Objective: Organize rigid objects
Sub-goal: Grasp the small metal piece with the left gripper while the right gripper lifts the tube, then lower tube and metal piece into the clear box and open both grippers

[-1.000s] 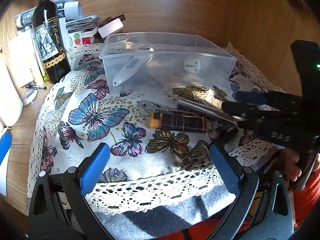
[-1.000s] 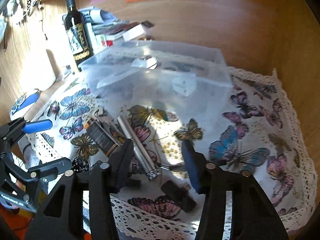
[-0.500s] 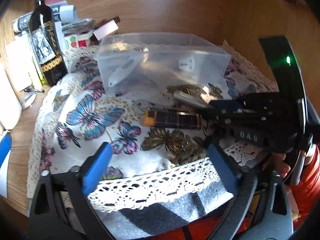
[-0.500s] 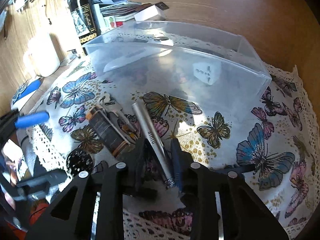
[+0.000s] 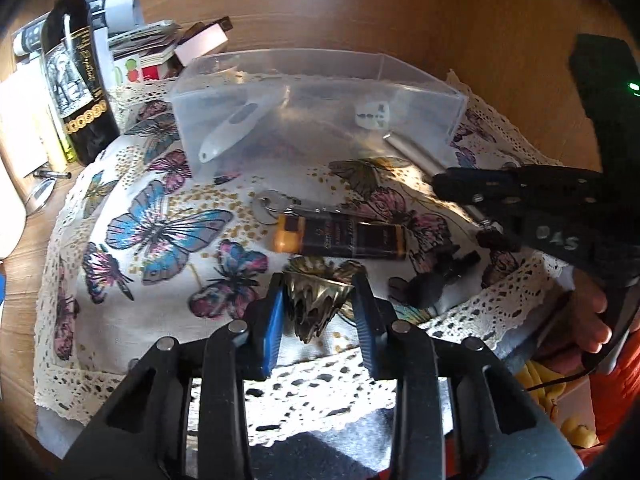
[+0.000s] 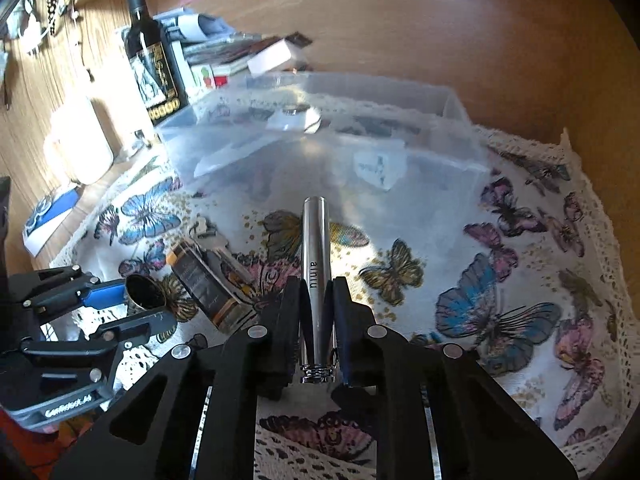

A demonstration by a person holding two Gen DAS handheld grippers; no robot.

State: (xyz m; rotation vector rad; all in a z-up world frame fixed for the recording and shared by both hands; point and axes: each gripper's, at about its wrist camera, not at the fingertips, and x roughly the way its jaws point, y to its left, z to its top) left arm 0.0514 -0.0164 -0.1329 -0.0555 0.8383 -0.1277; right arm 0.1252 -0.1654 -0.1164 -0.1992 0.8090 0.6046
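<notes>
Clamping a silver metal tube [image 6: 316, 276] near its ringed lower end, the right gripper [image 6: 318, 312] has both fingers pressed against the tube's sides, so the tube's long axis runs straight ahead along the fingers and its plain rounded end points toward the clear plastic bin [image 6: 440, 152]. From the left wrist view the same tube [image 5: 416, 156] slants up and left out of the right gripper [image 5: 452, 184], its free end just before the bin's [image 5: 320, 80] front wall. The left gripper [image 5: 320, 304] is closed narrowly on a small fluted metal mould [image 5: 318, 300], whose pointed end faces back toward the camera; whether it is lifted clear of the butterfly tablecloth [image 5: 168, 232] is hard to tell. Lying on the cloth between mould and bin is a dark tube with an orange cap [image 5: 340, 234], its length running left to right, with a key [image 5: 266, 210] touching its capped end. Inside the bin rest a white thermometer-like stick [image 5: 232, 128] and a white cube [image 5: 372, 114].
</notes>
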